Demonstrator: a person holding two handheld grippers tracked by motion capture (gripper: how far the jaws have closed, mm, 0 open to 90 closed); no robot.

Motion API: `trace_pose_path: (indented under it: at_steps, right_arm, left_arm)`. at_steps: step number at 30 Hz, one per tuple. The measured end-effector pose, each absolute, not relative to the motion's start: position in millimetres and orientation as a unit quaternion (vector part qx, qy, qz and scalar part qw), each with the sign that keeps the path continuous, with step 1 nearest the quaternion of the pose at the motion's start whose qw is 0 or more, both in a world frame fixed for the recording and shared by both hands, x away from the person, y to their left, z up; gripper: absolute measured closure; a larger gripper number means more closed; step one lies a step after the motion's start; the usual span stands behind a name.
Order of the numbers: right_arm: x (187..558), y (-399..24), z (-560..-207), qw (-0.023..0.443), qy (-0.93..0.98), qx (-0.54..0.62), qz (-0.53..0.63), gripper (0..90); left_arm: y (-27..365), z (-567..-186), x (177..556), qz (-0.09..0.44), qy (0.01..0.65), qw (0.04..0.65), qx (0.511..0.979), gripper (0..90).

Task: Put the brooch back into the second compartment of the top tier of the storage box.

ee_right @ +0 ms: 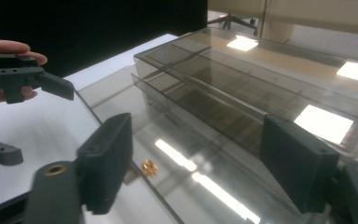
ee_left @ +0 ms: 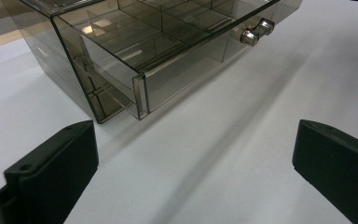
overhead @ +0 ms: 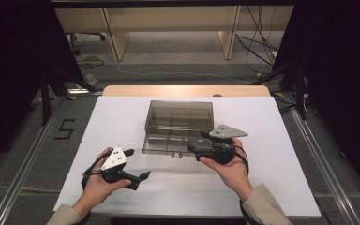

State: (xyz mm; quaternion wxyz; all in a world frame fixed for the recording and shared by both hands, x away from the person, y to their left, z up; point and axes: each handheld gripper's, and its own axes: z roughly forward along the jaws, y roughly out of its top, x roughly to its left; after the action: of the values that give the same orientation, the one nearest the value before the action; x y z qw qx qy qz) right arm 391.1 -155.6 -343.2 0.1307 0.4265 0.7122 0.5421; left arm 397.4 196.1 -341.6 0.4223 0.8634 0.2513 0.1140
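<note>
- White sheet [overhead: 122, 117] covers a table; a wooden edge [overhead: 187, 90] shows at the far side.
- Grey floor [overhead: 183, 70] beyond, with loose cables [overhead: 258, 51] at right.
- Pale wooden furniture [overhead: 168, 23] at the back wall.
- Black drapes [overhead: 9, 70] on both sides.
- Metal rails [overhead: 28, 154] flank the table.
- A "5" mark [overhead: 64, 129] on the floor at left.
- Light falls from overhead.
</note>
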Motion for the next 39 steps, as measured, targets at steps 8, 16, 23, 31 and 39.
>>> trace_pose_path:
  at_steps: [8,16,23,31,39]
  right_arm:
    - [372.1,-194.4,-345.3,0.135,0.707,0.43,0.544,17.7]
    - [349.7,-221.4,-355.2,0.146,0.706,0.443,0.533,17.3]
    - [335.9,-237.5,-362.2,0.152,0.7,0.456,0.529,17.1]
    - [329.8,-242.6,-366.9,0.149,0.698,0.462,0.527,17.0]
    - [328.3,-242.6,-370.3,0.144,0.699,0.464,0.525,16.9]
  left_arm:
    - [196.2,-341.7,397.1,0.113,0.253,0.422,0.863,0.1]
    - [196.3,-342.0,397.3,0.113,0.253,0.422,0.863,0.3]
    - [196.2,-342.2,397.8,0.114,0.251,0.422,0.864,0.3]
    - [195.8,-343.3,397.9,0.109,0.251,0.424,0.863,0.4]
    - [194.4,-343.2,398.5,0.109,0.251,0.426,0.862,0.4]
